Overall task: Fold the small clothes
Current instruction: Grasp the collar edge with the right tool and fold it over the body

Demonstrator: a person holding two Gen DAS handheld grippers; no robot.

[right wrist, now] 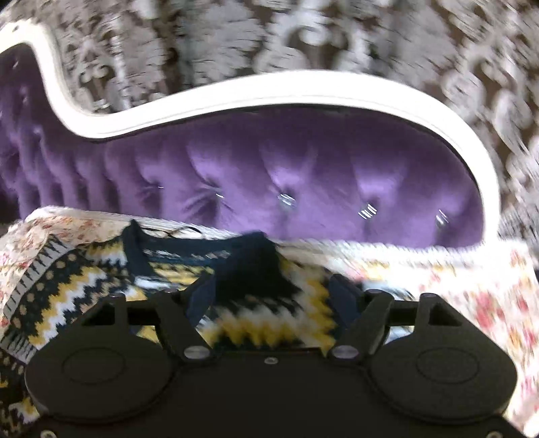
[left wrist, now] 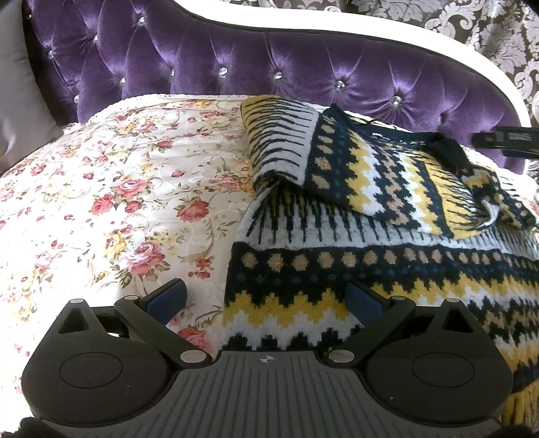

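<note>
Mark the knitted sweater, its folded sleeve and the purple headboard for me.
knitted sweater (left wrist: pixel 337 269): left wrist view, body's dotted band.
folded sleeve (left wrist: pixel 283 141): left wrist view, striped cuff.
purple headboard (right wrist: pixel 269 161): right wrist view, tufted padding.

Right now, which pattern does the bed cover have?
Cream bed cover with red and pink roses; clearest in the left wrist view.

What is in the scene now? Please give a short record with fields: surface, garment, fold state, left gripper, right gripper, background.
surface: floral bedspread
garment: knitted sweater, navy, yellow and white zigzag pattern, lying on the bedspread
fold state: one sleeve already laid across the body
left gripper: open, over the sweater's edge, holding nothing
right gripper: open, over the sweater, view blurred
background: purple tufted headboard, patterned wallpaper
</note>
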